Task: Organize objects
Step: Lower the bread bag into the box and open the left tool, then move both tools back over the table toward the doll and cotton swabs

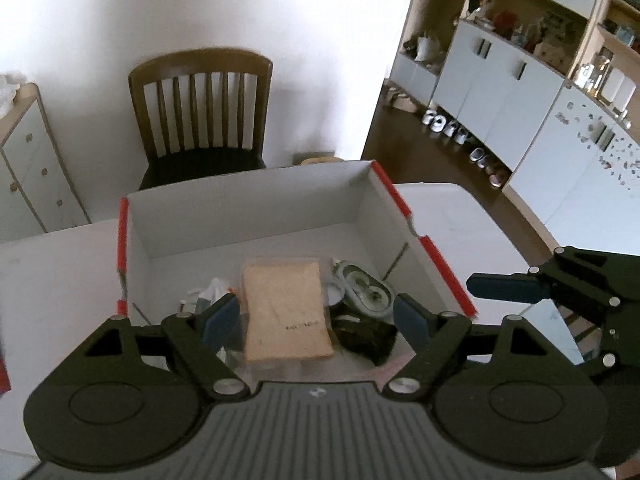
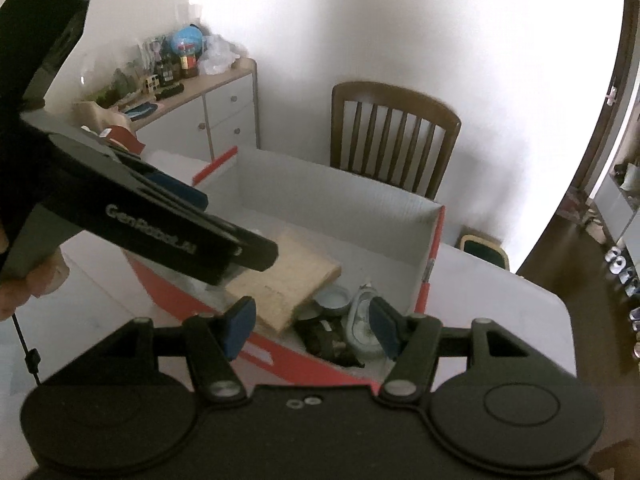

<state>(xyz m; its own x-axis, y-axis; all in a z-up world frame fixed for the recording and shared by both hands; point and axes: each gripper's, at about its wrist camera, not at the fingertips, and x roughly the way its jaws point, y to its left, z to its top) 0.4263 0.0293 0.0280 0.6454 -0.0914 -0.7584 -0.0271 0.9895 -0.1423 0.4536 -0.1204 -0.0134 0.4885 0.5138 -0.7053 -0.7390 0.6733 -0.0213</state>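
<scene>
White table (image 1: 52,280) noted under a red-edged cardboard box (image 1: 248,208), in which a tan flat packet (image 1: 286,312), a pale oval case (image 1: 366,292) and a dark lump (image 1: 366,336) are already lodged, the packet propped at a slant. Left gripper (image 1: 318,314) and right gripper (image 2: 312,326) are held above the box, jaws spread, nothing pinched; the next item is judged best carried over the near wall and lowered into the bare far half. Wooden chair (image 1: 200,116) sits beyond; each tool may foul the other.

Wooden chair (image 1: 200,116) against white wall (image 1: 280,20)
</scene>
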